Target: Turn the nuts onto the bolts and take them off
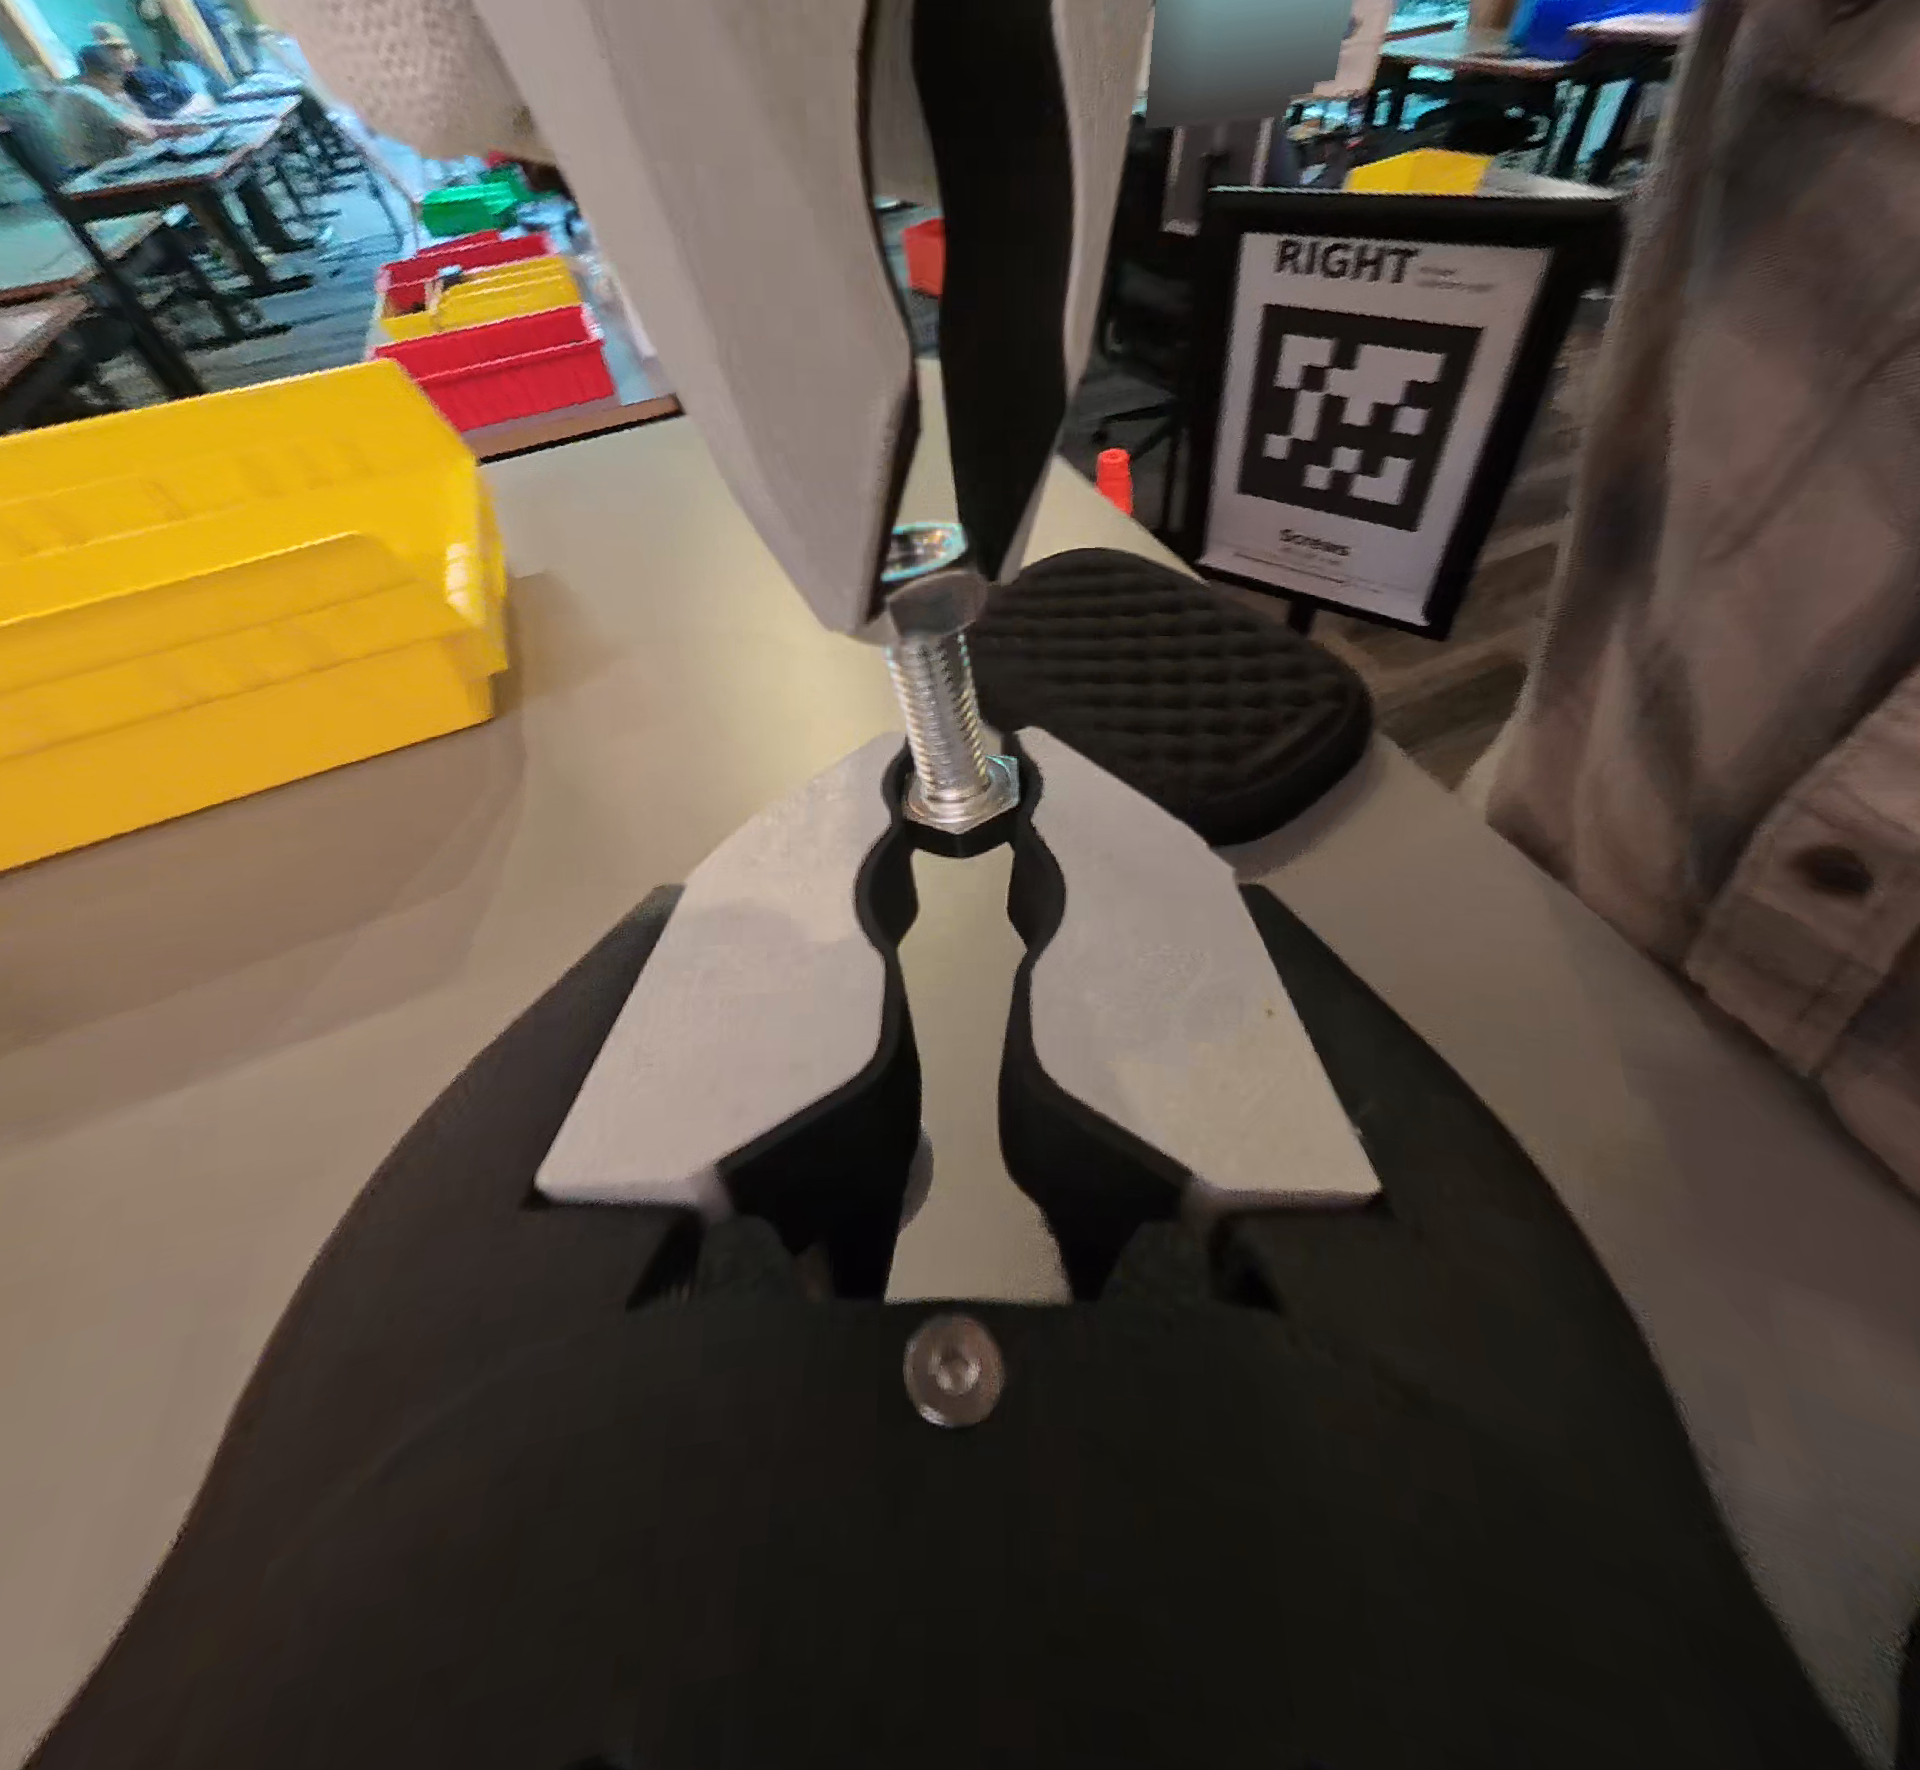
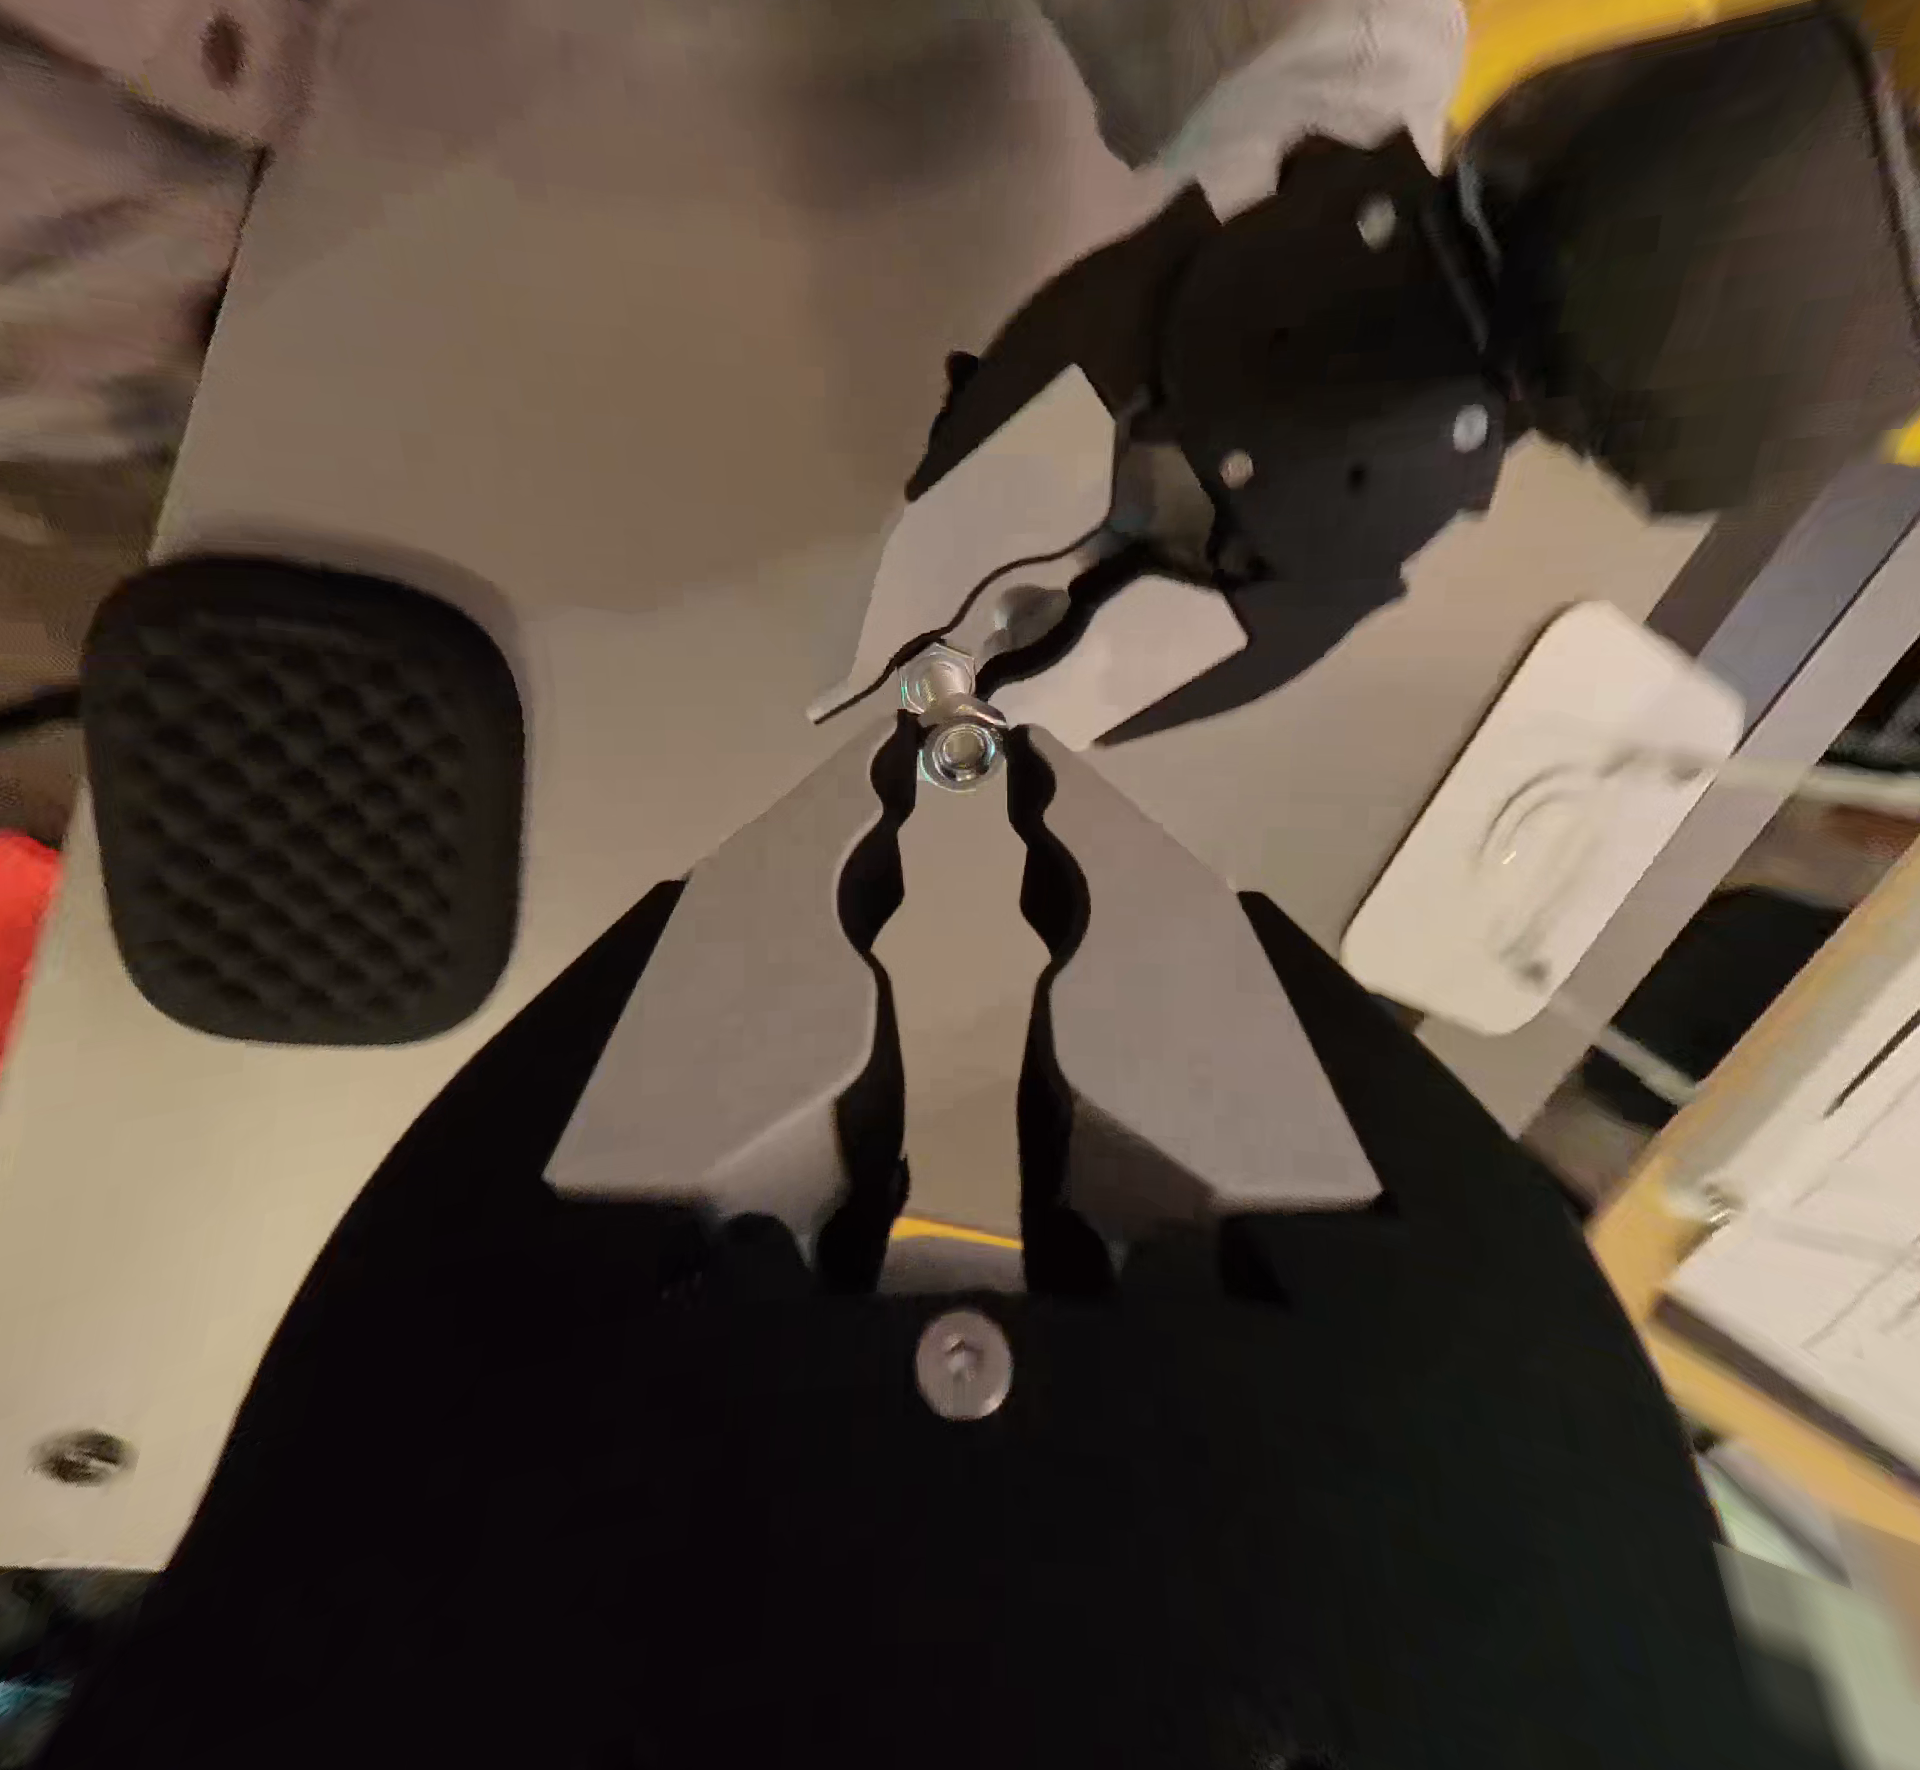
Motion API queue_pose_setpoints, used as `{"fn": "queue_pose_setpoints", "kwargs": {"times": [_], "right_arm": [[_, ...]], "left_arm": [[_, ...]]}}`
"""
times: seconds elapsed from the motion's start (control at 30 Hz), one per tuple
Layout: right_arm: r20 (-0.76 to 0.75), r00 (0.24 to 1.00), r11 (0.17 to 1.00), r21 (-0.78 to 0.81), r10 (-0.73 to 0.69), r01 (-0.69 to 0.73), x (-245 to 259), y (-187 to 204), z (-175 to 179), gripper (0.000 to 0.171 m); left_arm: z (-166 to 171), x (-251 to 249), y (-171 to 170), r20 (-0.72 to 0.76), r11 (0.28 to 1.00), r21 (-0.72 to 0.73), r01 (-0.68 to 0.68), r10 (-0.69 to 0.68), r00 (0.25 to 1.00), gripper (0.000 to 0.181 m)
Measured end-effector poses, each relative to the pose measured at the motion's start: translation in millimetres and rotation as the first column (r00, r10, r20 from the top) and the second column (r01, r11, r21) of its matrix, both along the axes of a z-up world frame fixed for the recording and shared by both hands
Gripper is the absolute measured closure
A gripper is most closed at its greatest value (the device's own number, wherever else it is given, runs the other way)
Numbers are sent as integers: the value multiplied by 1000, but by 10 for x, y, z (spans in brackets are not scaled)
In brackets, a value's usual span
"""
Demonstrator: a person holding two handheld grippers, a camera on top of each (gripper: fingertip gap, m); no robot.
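Note:
A silver bolt [image 1: 938, 702] stands nearly upright above the grey table [image 1: 665, 598]. My left gripper [image 1: 951, 811] is shut on a hex nut [image 1: 951, 801] that sits at the bolt's lower threaded end. My right gripper [image 1: 935, 593] comes down from above and is shut on the bolt's head [image 1: 935, 600]. In the right wrist view my right gripper [image 2: 961, 752] clamps the shiny head end [image 2: 961, 756]. Just beyond it, the left gripper [image 2: 940, 681] holds the nut [image 2: 932, 662]. Most of the shaft is hidden there.
Stacked yellow bins [image 1: 239, 577] stand at the left, with red bins [image 1: 499, 359] behind. A black quilted pad [image 1: 1164, 692] lies on the table's right side, also in the right wrist view [image 2: 301, 795]. There is a framed marker sign [image 1: 1361, 411], a white tray [image 2: 1538, 816] and a person's plaid sleeve [image 1: 1725, 577]. About 5 cm separates my left fingertips from my right.

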State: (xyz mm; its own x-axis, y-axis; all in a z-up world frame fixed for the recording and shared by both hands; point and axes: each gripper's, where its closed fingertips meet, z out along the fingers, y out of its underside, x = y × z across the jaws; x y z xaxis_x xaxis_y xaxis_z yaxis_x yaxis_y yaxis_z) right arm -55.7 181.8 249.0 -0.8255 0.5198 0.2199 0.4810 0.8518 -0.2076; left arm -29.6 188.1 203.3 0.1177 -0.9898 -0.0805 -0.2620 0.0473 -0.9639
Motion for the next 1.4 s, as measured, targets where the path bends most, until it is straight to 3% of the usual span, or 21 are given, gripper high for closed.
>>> {"fn": "queue_pose_setpoints", "kwargs": {"times": [0.13,0.27,0.37,0.43,0.47,0.5,0.63,0.7,0.77,0.83,0.97,1.4], "right_arm": [[40,944,938,-106,-328,330,-53,136,-43,156],[124,799,778,-184,-588,601,-51,272,-120,156],[158,709,675,-223,-687,704,-44,323,-203,155],[125,712,684,-209,-690,699,-49,363,-239,151],[93,725,705,-182,-682,686,-48,406,-232,130],[66,749,735,-155,-659,660,-44,442,-206,120],[-43,882,877,-139,-470,461,-109,434,-10,126],[-123,958,965,-56,-260,255,-127,382,71,137],[-126,988,993,74,-86,96,-102,371,77,137],[-142,981,981,162,132,-109,-97,260,84,137],[-97,925,907,262,366,-331,-62,96,59,138],[-4,848,801,331,530,-499,-70,-33,-9,149]], "left_arm": [[-42,-54,170,-7,995,35,-91,91,996,168],[-132,-82,327,-50,980,87,-177,182,982,167],[-221,-82,366,-57,980,68,-186,190,980,167],[-247,-89,372,-42,982,49,-181,184,982,168],[-234,-94,354,-30,984,44,-171,172,985,168],[-219,-106,350,-22,985,38,-168,169,985,168],[-159,-138,305,22,990,17,-138,137,990,167],[-148,-129,263,29,994,10,-112,112,993,168],[-145,-106,196,33,997,-6,-72,72,997,168],[-127,-87,144,45,999,-15,-42,42,998,167],[-84,-78,37,64,999,-33,20,-18,998,167],[-17,-59,-133,75,993,-48,109,-106,992,167]]}}
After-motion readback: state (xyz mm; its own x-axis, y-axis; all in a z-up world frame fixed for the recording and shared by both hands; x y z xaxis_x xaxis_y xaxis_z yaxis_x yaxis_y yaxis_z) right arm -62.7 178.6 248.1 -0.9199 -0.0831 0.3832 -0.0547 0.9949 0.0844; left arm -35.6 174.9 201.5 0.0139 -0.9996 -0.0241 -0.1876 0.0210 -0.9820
